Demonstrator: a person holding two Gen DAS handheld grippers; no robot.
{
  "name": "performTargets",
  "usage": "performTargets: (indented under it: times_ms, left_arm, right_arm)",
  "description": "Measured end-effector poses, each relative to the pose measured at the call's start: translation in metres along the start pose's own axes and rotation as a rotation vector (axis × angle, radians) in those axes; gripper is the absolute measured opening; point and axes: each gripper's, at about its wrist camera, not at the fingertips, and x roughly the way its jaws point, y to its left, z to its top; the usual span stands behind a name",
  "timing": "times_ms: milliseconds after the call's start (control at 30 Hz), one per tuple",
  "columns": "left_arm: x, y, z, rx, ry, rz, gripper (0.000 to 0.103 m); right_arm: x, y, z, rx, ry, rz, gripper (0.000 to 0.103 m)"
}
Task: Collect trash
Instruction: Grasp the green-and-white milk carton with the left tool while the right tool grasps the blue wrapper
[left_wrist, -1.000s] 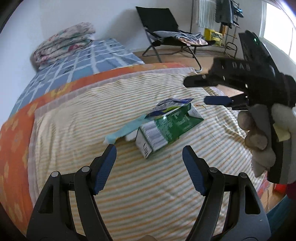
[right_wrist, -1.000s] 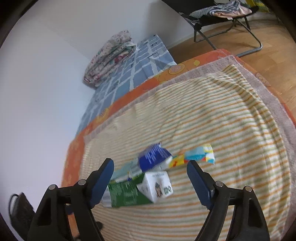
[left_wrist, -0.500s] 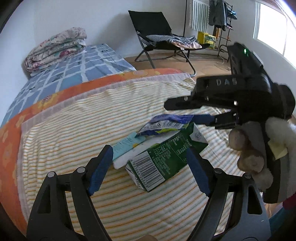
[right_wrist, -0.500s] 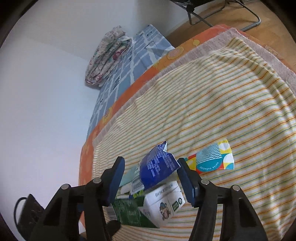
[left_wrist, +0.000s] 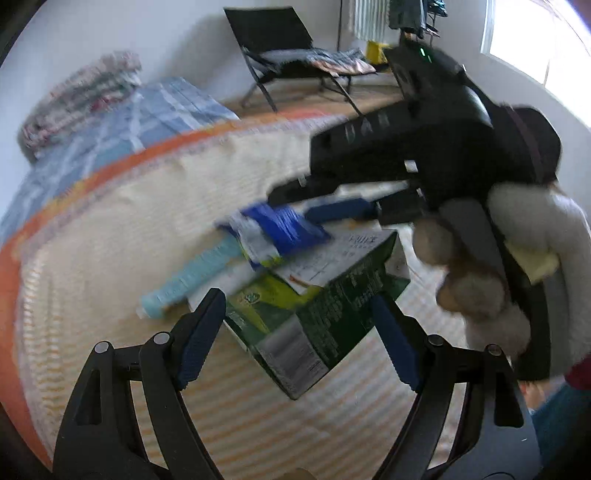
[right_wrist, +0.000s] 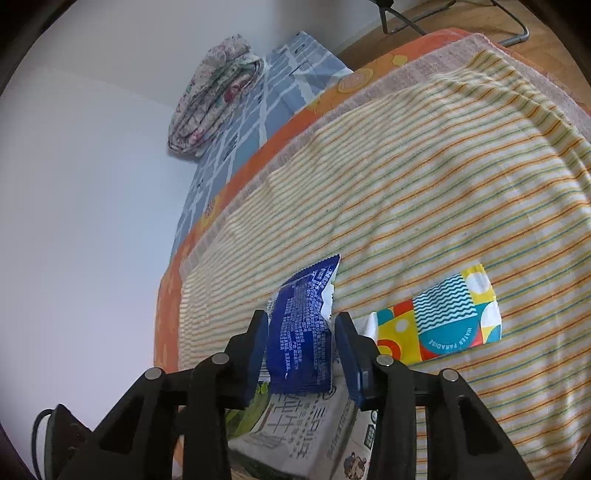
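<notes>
A: Both grippers are seen over the striped blanket (right_wrist: 443, 177). Left gripper (left_wrist: 295, 332) is held wide, with the green carton (left_wrist: 325, 314) between its blue pads but not pressed by them. Right gripper (right_wrist: 301, 347) is being closed, and the blue snack wrapper (right_wrist: 301, 332) stands upright between its pads; whether it is pinched yet cannot be told.

B: Where is the trash found, largest first?

A: The carton lies on the blanket, partly covered. A light blue tube (left_wrist: 192, 277) is tucked beside and partly under it. The wrapper rests on top of the carton. A colourful patterned packet (right_wrist: 439, 321) lies flat on the blanket, just beside the right gripper.

B: What could be spoiled from here?

A: The wrapper is judged thin and slippery, so it could be squeezed out sideways if only its crumpled edge is caught. The carton could be tipped or shoved if the left pads are closed off-centre, and the tube could be dragged along with it. The two grippers are close together, so a knock between them is possible.
</notes>
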Motion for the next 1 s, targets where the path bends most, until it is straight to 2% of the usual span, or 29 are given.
performTargets:
  times_ms: [100, 167, 200, 233, 333, 400, 467, 600, 800, 1000]
  left_arm:
    - [-0.004, 0.016, -0.006, -0.065, 0.015, -0.047, 0.084]
    - [-0.009, 0.027, -0.008, -0.125, 0.003, -0.050, 0.084]
    - [-0.011, 0.032, -0.008, -0.146, -0.001, -0.052, 0.084]
    - [-0.011, 0.034, -0.007, -0.155, -0.005, -0.049, 0.084]
    - [-0.011, 0.031, -0.005, -0.155, -0.007, -0.053, 0.084]
    - [-0.009, 0.025, -0.003, -0.130, 0.021, -0.075, 0.084]
    - [-0.014, 0.011, -0.001, -0.055, 0.020, -0.074, 0.084]
    - [-0.020, -0.005, 0.006, 0.029, -0.003, -0.075, 0.085]
    - [0.014, -0.002, 0.009, -0.019, 0.042, -0.051, 0.085]
    - [0.014, -0.009, 0.003, -0.002, 0.027, -0.033, 0.087]
  right_arm:
    - [-0.002, 0.007, 0.002, -0.054, -0.003, -0.030, 0.041]
    - [-0.004, 0.013, 0.004, -0.100, -0.011, -0.071, 0.056]
    - [-0.006, 0.014, 0.004, -0.115, -0.014, -0.083, 0.071]
    - [-0.007, 0.017, 0.005, -0.132, -0.026, -0.099, 0.075]
    - [-0.007, 0.021, 0.005, -0.163, -0.023, -0.096, 0.075]
    - [-0.007, 0.023, 0.004, -0.172, -0.017, -0.100, 0.075]
    - [-0.008, 0.025, 0.002, -0.181, -0.010, -0.106, 0.074]
    - [-0.018, 0.025, 0.004, -0.204, -0.026, -0.118, 0.074]
    - [-0.028, 0.019, 0.006, -0.180, -0.035, -0.098, 0.074]
    - [-0.030, 0.019, 0.007, -0.176, -0.032, -0.087, 0.070]
